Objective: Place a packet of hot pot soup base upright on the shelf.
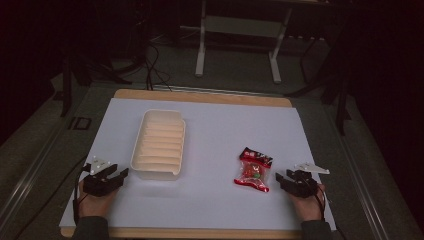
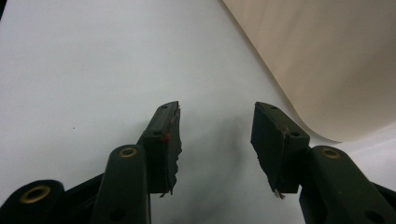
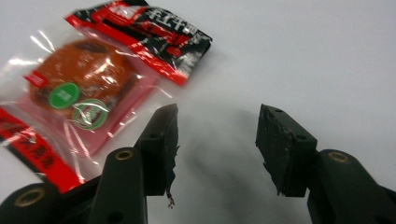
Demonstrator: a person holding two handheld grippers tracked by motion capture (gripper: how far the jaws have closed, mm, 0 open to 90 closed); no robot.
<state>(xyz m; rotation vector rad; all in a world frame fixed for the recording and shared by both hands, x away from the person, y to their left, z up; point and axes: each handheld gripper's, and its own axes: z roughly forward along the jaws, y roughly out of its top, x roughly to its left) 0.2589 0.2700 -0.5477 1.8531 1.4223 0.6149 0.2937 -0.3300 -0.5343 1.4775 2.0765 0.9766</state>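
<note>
A white ribbed tray (image 1: 159, 145) lies left of the table's middle; its cream side wall (image 2: 327, 60) rises at the upper right of the left gripper view. A red and clear snack packet (image 1: 253, 169) lies at the right, and it appears as the packet (image 3: 88, 88) at the upper left of the right gripper view. My left gripper (image 1: 120, 175) rests open at the front left, just left of the tray's near corner, with nothing between its jaws (image 2: 215, 140). My right gripper (image 1: 280, 178) sits open just right of the packet, empty, apart from it (image 3: 217, 144).
The white sheet (image 1: 215, 130) covers a wooden table (image 1: 200, 96). Beyond the far edge stand a white metal frame (image 1: 240, 40) and cables (image 1: 150, 65) on the dark floor. Bare sheet lies between the tray and the packet.
</note>
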